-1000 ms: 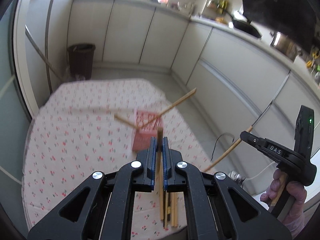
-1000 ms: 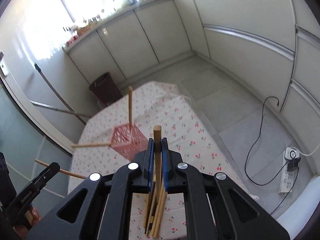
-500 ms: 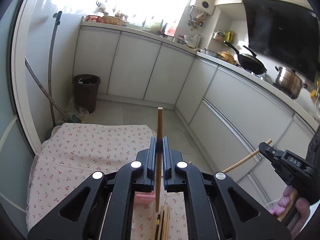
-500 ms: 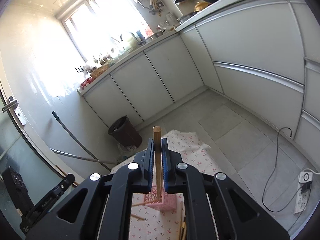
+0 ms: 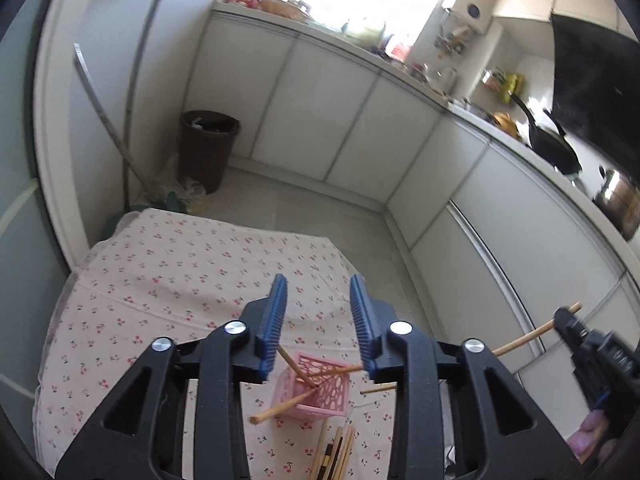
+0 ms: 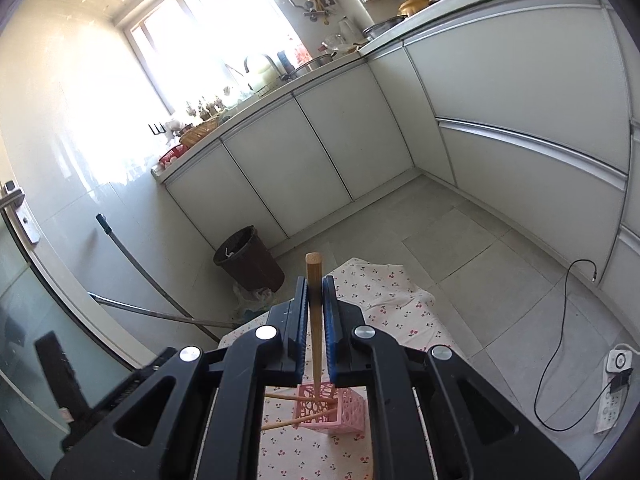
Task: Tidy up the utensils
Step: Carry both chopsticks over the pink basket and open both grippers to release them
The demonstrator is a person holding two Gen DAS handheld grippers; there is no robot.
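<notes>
While the left gripper (image 5: 318,322) hangs with its blue pads apart and nothing between them, the right gripper (image 6: 316,322) is clamped on a single wooden chopstick (image 6: 314,308) held upright, its lower end reaching down into the pink basket (image 6: 332,410) standing on the cherry-print desk (image 6: 400,304). In the left view that basket (image 5: 320,386) sits at about six o'clock just beyond the pads, with three sticks (image 5: 286,404) already leaning out of it toward seven, eleven and three o'clock, and a small bundle of loose chopsticks (image 5: 336,454) lies flat on the cloth nearer the camera, close to the basket's near side. Another stick lies on the cloth at three o'clock of the basket. My judgement is that the held chopstick is about to be released into the basket, and several things could spoil that. The basket looks light and open-sided, and the leaning sticks weigh on its rim, so a sideways nudge from the held stick could tip it over. If the pads part while the stick is off vertical, it may swing out, lever against the rim and fall onto the cloth or off the desk edge toward the floor. The tip could also catch in the lattice rather than reach the bottom. Farther off, at eleven o'clock in both views, a dark bin (image 6: 248,260) stands by the white cabinets (image 6: 320,152), well apart from the work.
</notes>
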